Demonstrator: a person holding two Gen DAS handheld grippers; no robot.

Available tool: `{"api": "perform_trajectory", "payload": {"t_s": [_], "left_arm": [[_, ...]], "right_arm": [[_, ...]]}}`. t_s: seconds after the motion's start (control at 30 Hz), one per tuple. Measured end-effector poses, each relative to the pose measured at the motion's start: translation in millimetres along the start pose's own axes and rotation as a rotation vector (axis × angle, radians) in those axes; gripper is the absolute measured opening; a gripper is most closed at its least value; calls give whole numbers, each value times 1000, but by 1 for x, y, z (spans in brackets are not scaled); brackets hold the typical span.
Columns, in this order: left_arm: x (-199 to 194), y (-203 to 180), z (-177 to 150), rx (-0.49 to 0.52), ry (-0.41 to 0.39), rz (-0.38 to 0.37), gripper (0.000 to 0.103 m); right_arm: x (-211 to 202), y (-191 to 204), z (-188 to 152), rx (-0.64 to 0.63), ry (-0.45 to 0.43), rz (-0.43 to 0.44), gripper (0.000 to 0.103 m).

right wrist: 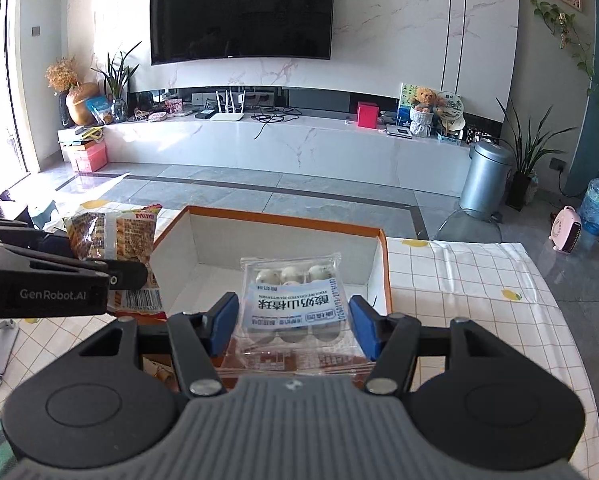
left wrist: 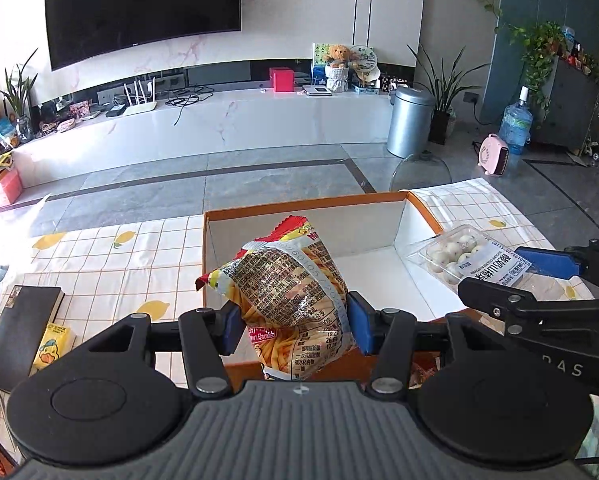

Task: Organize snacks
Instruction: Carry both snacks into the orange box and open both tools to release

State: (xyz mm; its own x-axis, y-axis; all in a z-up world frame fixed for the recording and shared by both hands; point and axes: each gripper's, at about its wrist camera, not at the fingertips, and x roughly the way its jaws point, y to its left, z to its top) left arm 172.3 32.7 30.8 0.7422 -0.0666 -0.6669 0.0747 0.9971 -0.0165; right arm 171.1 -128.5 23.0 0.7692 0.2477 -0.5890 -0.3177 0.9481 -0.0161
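My left gripper (left wrist: 293, 326) is shut on a crinkly bag of fry snacks (left wrist: 287, 292) and holds it above the near wall of an open orange box with a white inside (left wrist: 379, 272). My right gripper (right wrist: 293, 326) is shut on a clear pack of white yogurt hawthorn balls (right wrist: 293, 296) and holds it over the box's near end (right wrist: 283, 240). In the left wrist view the right gripper (left wrist: 539, 280) and its pack (left wrist: 459, 256) are at the box's right wall. In the right wrist view the left gripper (right wrist: 99, 264) with the fry bag (right wrist: 115, 236) is at the left.
The box stands on a table with a lemon-print checked cloth (left wrist: 111, 256). A black book (left wrist: 19, 328) and a small yellow duck pack (left wrist: 55, 346) lie at the left. More snack wrappers show under the grippers (right wrist: 159, 368). Beyond the table is tiled floor.
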Motion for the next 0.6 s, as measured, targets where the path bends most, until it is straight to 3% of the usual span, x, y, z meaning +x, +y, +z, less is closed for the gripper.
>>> {"api": "perform_trajectory", "payload": {"t_s": [0.3, 0.6], "left_arm": [[53, 6, 18, 46, 83, 28, 60], [104, 12, 22, 99, 213, 57, 59]], "right_arm": [[86, 0, 22, -36, 110, -7, 58], [165, -1, 26, 6, 294, 55, 58]]}}
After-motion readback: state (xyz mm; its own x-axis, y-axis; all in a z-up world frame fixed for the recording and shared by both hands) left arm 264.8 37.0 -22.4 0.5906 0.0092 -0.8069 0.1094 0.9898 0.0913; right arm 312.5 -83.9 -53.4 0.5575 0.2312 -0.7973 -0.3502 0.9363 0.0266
